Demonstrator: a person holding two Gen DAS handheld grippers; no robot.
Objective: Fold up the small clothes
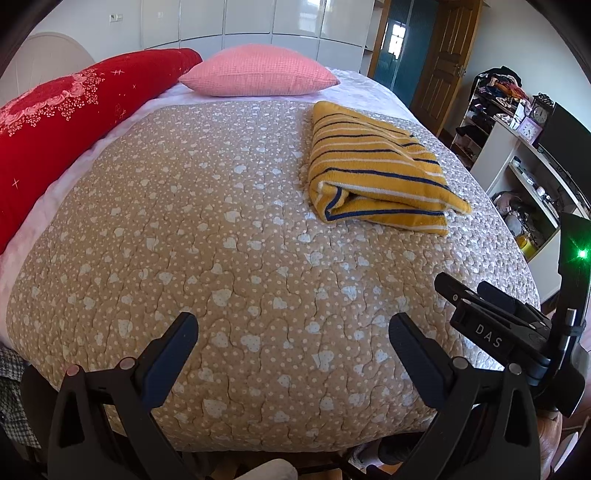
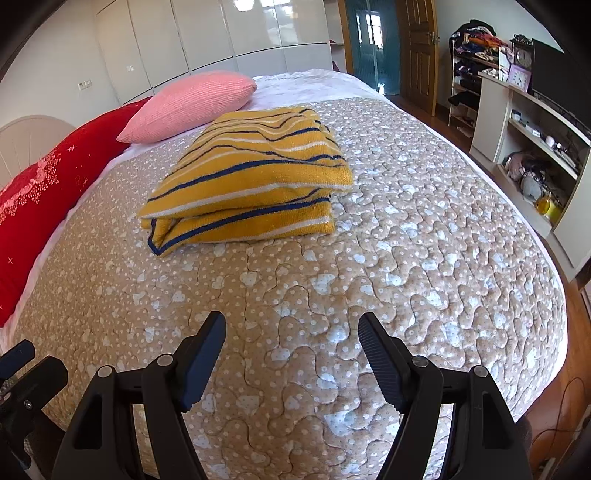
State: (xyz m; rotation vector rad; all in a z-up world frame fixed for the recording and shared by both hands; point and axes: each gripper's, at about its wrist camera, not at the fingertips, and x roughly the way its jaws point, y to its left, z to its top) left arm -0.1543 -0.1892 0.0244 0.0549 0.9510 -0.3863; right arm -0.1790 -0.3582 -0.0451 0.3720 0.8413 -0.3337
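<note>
Yellow garment (image 2: 251, 177) with navy and white stripes; tan quilt (image 2: 332, 295) with white dots and hearts; pink pillow (image 1: 258, 72); red pillow (image 1: 62, 122) with pink flowers.

1. you are working in bright, even daylight; both views are sharp, with no motion blur.
2. glare streaks the glossy wardrobe doors (image 2: 258, 33) and washes pale the quilt (image 2: 424, 240) on its right side.
3. the folded striped garment (image 2: 251, 181) casts only a soft, thin shadow.
4. fisheye distortion bulges the bed and bends the shelves (image 1: 524, 177); corners go black.
5. a green light (image 1: 582, 253) flares at the left view's right edge.
</note>
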